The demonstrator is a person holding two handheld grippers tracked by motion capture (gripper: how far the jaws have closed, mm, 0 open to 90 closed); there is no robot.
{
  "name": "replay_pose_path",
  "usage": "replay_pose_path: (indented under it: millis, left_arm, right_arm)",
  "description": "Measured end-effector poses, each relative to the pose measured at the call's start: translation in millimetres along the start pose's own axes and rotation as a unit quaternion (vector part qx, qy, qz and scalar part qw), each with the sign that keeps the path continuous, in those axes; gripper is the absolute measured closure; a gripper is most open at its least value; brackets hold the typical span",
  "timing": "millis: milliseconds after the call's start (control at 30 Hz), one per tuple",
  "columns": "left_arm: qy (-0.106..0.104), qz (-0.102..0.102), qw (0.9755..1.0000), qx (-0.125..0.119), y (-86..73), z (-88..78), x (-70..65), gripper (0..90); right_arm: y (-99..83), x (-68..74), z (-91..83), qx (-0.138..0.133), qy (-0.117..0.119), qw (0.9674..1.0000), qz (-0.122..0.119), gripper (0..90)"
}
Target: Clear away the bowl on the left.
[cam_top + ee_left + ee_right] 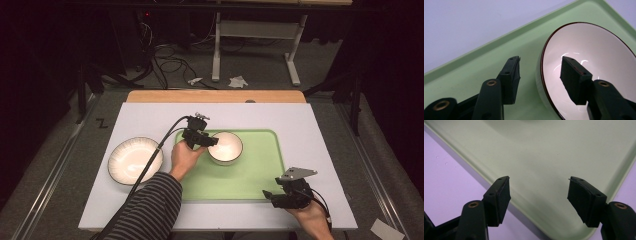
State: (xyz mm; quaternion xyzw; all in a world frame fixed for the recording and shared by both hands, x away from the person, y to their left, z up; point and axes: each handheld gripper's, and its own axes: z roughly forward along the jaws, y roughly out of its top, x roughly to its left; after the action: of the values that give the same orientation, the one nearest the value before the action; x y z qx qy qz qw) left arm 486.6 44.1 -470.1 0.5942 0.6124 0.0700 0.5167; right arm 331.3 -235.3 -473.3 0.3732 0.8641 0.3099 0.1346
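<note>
Bowl [594, 62] cropped at frame edge, left gripper [540, 75] open astride rim, right gripper [539, 200] open, empty.

A white plate [135, 160] lies on the table [310, 135] left of the tray [250, 175].

Beyond the white-topped table [150, 112], a dark room holds grey carpeted floor [260, 65], tangled black cables [167, 62], and a white metal desk frame [255, 30].
</note>
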Motion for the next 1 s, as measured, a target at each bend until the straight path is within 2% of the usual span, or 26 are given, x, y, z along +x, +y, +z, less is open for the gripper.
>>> replay_pose_path:
  millis: [167, 333, 700, 1000]
  left_arm:
    - [0.008, 0.02, 0.9998, -0.005, 0.1, -6.0, 0.7, 48.8]
    - [0.007, 0.024, 0.9996, -0.014, 1.7, -13.2, 0.3, 48.6]
    - [-0.004, 0.024, 0.9994, -0.024, 4.5, -26.4, -1.8, 48.2]
    - [-0.005, 0.021, 0.9991, -0.035, 6.8, -39.4, -0.3, 47.3]
  right_arm:
    - [2.2, -1.2, 0.1, -0.005, -0.001, 1.0, 0.002, 36.4]
    - [3.9, -1.1, 0.6, -0.005, -0.001, 1.0, -0.001, 36.7]
    - [7.1, -2.4, 2.3, -0.01, 0.007, 0.9999, 0.002, 37.1]
    - [12.2, -2.1, 7.0, -0.006, 0.014, 0.9998, -0.01, 37.2]
